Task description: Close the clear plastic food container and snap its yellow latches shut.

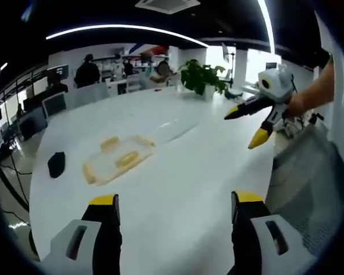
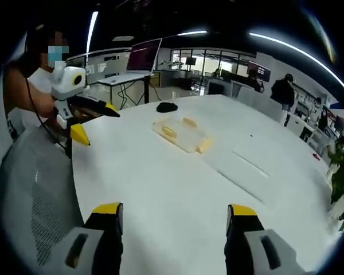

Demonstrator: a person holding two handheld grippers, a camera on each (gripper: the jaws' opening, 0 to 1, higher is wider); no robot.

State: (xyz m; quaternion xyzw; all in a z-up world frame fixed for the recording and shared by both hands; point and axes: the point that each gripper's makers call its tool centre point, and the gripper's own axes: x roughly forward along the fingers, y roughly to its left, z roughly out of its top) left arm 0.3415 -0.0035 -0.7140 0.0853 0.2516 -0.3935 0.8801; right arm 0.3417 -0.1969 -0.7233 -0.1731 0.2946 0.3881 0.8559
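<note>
In the left gripper view, the left hand-held gripper rises from the bottom edge with its two yellow-tipped jaws spread wide and nothing between them, held above the white tabletop. The clear plastic food container lies flat on that tabletop at centre left of the frame, well ahead of the jaws, with yellow latches showing along its edges; whether they are snapped shut cannot be told at this size. A small black object sits on the tabletop just left of the container. At the upper right of the frame the right hand-held gripper comes in, held by a hand, its jaws apart and empty, above a grey mesh chair back. A potted plant stands at the far end. In the right gripper view, the right gripper's jaws stand wide apart at the bottom, empty, with the container in the upper middle of the frame and the black object beyond it. A monitor stands in the upper left background. No readable writing or brand shows on anything.
</note>
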